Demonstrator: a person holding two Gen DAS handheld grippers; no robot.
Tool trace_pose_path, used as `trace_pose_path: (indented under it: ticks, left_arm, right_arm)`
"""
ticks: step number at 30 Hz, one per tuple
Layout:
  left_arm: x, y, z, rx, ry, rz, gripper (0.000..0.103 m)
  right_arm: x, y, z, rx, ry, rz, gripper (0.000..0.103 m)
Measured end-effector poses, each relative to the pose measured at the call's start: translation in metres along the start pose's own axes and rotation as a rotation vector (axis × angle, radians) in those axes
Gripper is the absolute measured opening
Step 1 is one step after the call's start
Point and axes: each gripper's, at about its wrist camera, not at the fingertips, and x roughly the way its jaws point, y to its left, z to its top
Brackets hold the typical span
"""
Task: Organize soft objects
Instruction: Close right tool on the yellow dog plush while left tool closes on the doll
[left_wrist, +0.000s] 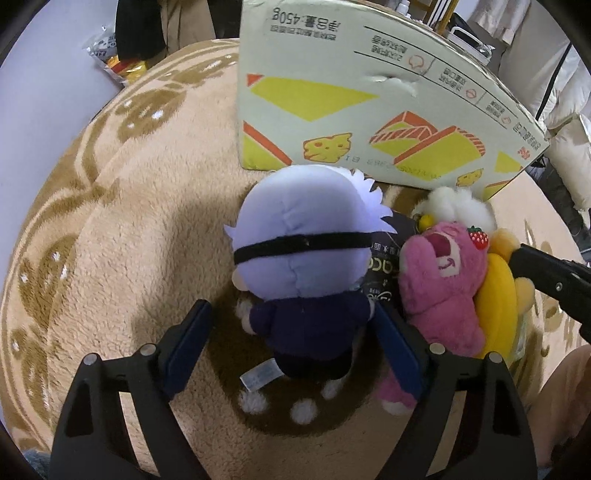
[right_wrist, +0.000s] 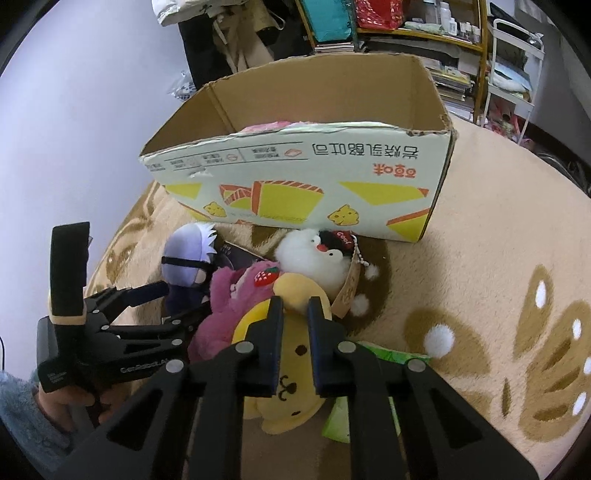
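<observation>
A doll (left_wrist: 295, 251) with pale lilac hair, a black blindfold and navy clothes lies on the rug. My left gripper (left_wrist: 291, 310) straddles its body with the jaws open; the left pad (left_wrist: 188, 332) stands clear of it. Beside it lie a pink bear (left_wrist: 439, 288) with a strawberry and a white penguin plush (right_wrist: 317, 258) in a black cap. My right gripper (right_wrist: 295, 301) is shut on the head of a yellow dog plush (right_wrist: 291, 398). An open cardboard box (right_wrist: 295, 177) stands just behind the toys, with something pink (right_wrist: 266, 127) inside.
Everything rests on a round beige rug (right_wrist: 480, 277) with brown patterns. A green packet (right_wrist: 388, 360) lies under the yellow plush. A dark card (left_wrist: 384, 258) sits between doll and bear. Cluttered shelves (right_wrist: 424, 37) stand behind the box. A hand (right_wrist: 62, 402) holds the left gripper.
</observation>
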Motion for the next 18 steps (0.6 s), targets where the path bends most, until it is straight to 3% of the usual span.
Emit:
trace_pose_path:
  ticks: [12, 15, 18]
  left_arm:
    - [0.010, 0.005, 0.005, -0.025, 0.001, -0.010, 0.089]
    - [0.006, 0.002, 0.003, -0.013, -0.014, -0.029, 0.075]
    - [-0.002, -0.007, 0.000, 0.022, -0.043, -0.018, 0.057]
  right_arm:
    - [0.014, -0.012, 0.005, 0.065, 0.030, 0.042, 0.021]
    - [0.007, -0.003, 0.004, 0.001, -0.005, -0.031, 0.011]
    - [-0.003, 0.008, 0.003, -0.042, -0.062, -0.098, 0.008]
